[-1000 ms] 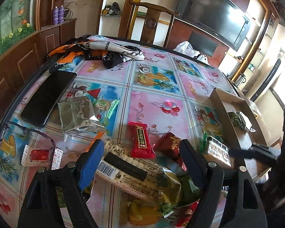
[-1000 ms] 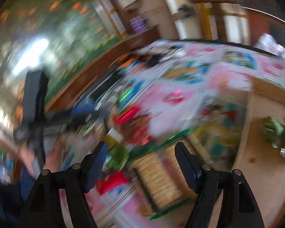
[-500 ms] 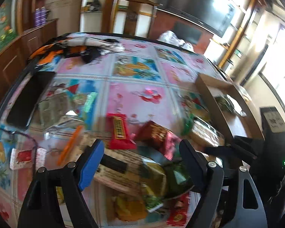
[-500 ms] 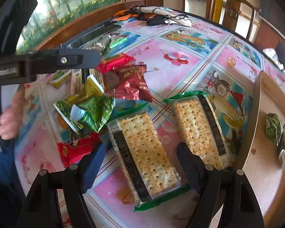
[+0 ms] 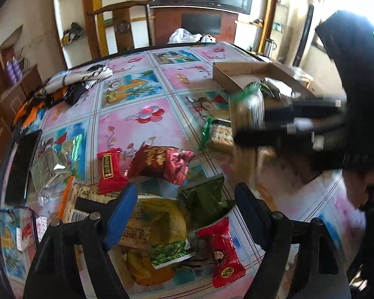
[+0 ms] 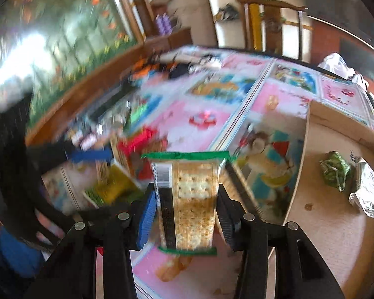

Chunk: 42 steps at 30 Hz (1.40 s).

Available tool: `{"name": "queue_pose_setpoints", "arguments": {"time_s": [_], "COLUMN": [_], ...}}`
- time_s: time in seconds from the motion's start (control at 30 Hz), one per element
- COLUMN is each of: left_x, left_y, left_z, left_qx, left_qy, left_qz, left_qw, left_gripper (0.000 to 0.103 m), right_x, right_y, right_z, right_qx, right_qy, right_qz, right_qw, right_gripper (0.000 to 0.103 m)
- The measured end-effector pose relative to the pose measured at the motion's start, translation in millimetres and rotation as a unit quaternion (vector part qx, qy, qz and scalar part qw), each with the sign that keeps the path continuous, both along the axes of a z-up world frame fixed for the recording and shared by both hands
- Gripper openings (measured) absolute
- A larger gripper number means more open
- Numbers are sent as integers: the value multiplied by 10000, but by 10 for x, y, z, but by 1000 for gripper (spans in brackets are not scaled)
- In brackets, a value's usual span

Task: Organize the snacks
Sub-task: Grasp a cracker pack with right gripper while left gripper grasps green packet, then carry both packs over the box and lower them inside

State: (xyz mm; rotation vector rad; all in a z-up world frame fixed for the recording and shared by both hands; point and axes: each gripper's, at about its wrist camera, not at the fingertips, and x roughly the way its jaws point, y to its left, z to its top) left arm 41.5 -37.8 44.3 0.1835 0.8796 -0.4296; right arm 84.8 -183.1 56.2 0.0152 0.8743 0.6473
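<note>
Crackers first: your right gripper (image 6: 185, 214) has a green-edged cracker packet (image 6: 189, 199) standing on edge between its jaws, which are closing, and both pads look pressed against the packet's sides. The packet is lifted clear of the patterned tablecloth (image 6: 212, 109), just beside the near wall of the cardboard box (image 6: 296, 174). Inside that box lie a green wrapper (image 6: 335, 169) and a silver foil wrapper (image 6: 366, 196), touching each other. The right wrist view is blurred, so finer contact cannot be confirmed.

Your left gripper (image 5: 184, 214) hangs over the snack pile with its jaws apart and closing slightly; nothing is pinched between them. Beneath it lie a yellow-and-green packet (image 5: 162, 226), a dark green sachet (image 5: 207, 199) and a red candy (image 5: 224, 246). Further out sit a second red candy (image 5: 109, 167), a crumpled maroon wrapper (image 5: 167, 162) and a second cracker packet (image 5: 219, 137) flat on the cloth near the box. A black phone (image 5: 22, 167) lies at the table's left edge.
</note>
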Motion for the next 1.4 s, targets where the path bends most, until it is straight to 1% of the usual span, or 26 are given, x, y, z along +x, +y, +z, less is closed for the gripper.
{"name": "queue_pose_setpoints", "arguments": {"time_s": [0.1,0.27,0.33,0.37,0.4,0.47,0.5,0.53,0.57,0.6,0.7,0.93,1.1,1.2,1.4], "left_x": [-44,-53,-54,-57,-53,-18,4,21,21,23,53,73,45,25,-21], "left_y": [-108,-211,-287,-320,-347,-363,-367,-369,-369,-366,-313,-253,-223,-206,-160], "left_z": [-36,-105,-168,-189,-209,-242,-268,-294,-298,-300,-278,-228,-136,-80,31], "left_qx": [209,294,542,638,673,562,561,615,683,683,412,217,28,-74,-268], "left_qy": [-91,-52,-87,-124,-122,20,91,106,31,18,113,64,-119,-253,-576], "left_qz": [-149,-260,-224,-212,-205,-171,-146,-82,-19,-2,81,172,213,260,405], "left_qw": [9996,9992,9982,9977,9975,9983,9983,9980,9977,9977,9991,9996,9997,9993,9972], "left_gripper": [72,70,67,67,65,55,46,41,39,34,32,32,32,32,32], "right_x": [14,20,18,17,18,14,15,14,15,16,18,18,32,54,86], "right_y": [-63,-83,-110,-124,-130,-144,-152,-156,-161,-168,-186,-228,-346,-440,-692], "right_z": [74,86,91,97,100,109,114,119,124,128,137,161,225,252,341], "right_qx": [206,304,332,351,363,378,385,395,407,420,459,552,706,896,1178], "right_qy": [-79,-21,-29,-39,-46,-66,-72,-79,-83,-87,-90,-105,-172,-138,-214], "right_qz": [-170,-253,-299,-333,-348,-371,-384,-394,-400,-408,-419,-479,-649,-734,-1031], "right_qw": [9996,9992,9990,9988,9987,9986,9985,9984,9983,9982,9980,9973,9952,9932,9874], "right_gripper": [50,50,50,50,50,50,50,50,50,50,50,50,50,50,50]}}
